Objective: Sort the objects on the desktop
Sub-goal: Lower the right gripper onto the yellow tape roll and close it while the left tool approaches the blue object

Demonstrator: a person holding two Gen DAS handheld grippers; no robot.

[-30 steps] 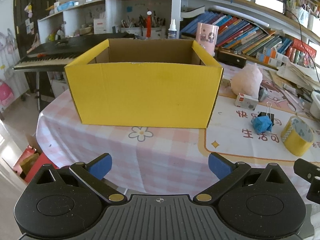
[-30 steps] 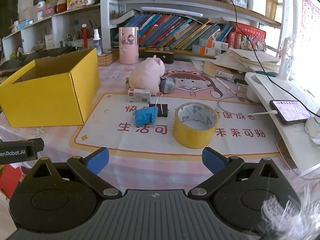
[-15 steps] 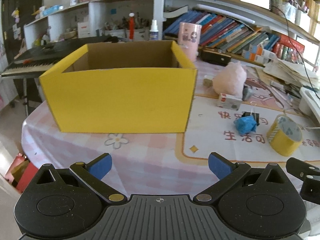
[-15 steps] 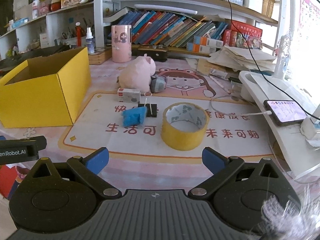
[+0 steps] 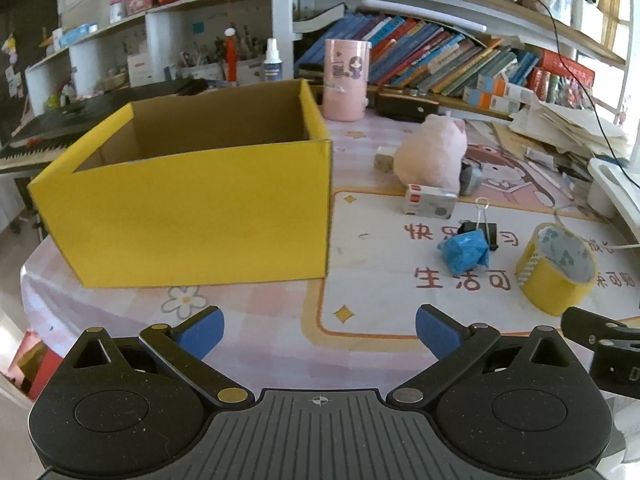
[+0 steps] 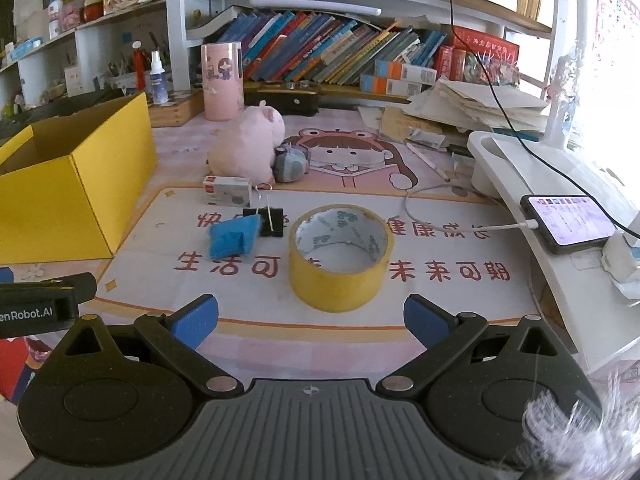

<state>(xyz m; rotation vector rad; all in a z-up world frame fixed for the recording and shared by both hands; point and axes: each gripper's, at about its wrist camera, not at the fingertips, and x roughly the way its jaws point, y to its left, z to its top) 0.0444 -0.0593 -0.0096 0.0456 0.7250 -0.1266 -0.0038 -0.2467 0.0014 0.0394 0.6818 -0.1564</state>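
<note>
Squarely ahead, glossy yellow tape roll beside cardboard box.

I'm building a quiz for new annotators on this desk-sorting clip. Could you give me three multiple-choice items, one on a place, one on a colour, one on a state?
1. Where does the crumpled blue object lie?
A. inside the open yellow cardboard box
B. on the printed mat, against the black binder clip
C. on the white stand beside the smartphone

2. What colour is the wide roll of tape on its outside?
A. yellow
B. red
C. green

3. How is the right gripper?
A. shut on the tape roll
B. shut on nothing
C. open, holding nothing

Answers:
1 B, the right wrist view shows it on the mat touching the clip.
2 A, its outer band is yellow.
3 C, its blue pads stand wide apart short of the roll; the left gripper is open too.
</note>
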